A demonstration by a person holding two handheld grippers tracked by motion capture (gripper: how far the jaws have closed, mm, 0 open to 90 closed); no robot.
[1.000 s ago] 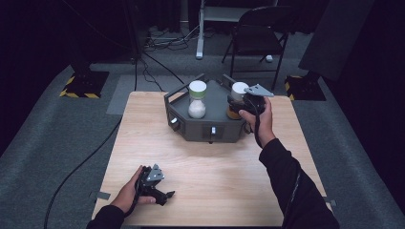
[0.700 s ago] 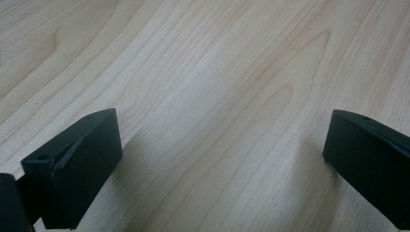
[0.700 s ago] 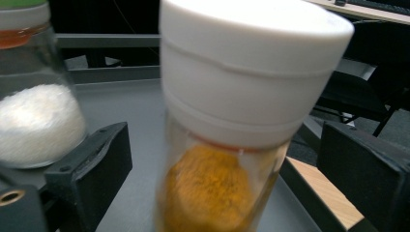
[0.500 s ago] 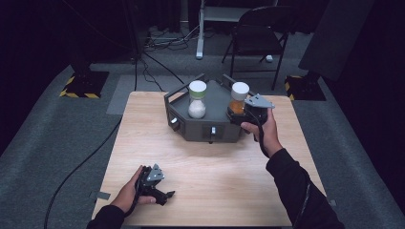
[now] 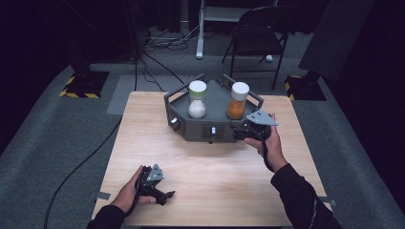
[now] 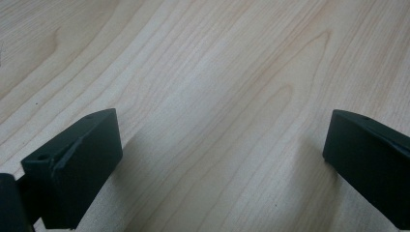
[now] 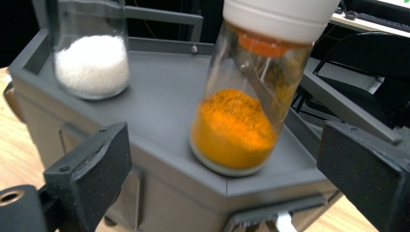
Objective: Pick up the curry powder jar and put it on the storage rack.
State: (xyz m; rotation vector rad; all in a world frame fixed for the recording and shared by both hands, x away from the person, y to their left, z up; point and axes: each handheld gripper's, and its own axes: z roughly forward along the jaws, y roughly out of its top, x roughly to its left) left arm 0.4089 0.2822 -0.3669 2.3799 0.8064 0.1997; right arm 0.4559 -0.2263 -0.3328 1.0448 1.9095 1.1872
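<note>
Wooden table (image 5: 210,162) bears grey angular rack (image 5: 210,126).

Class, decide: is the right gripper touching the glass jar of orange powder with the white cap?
Apart. The right gripper view shows the right gripper open, with the jar of orange powder standing beyond its jaws on the grey tray.

The jar of orange powder (image 5: 238,100) is clear glass with a white cap and stands upright on the flat top of the grey stand (image 5: 217,129), near its front right edge. It is filled to a little under half with powder, heaped slightly to one side. On the same stand, well to its left, a second white-capped jar (image 5: 197,99) with white grains also stands upright.
</note>
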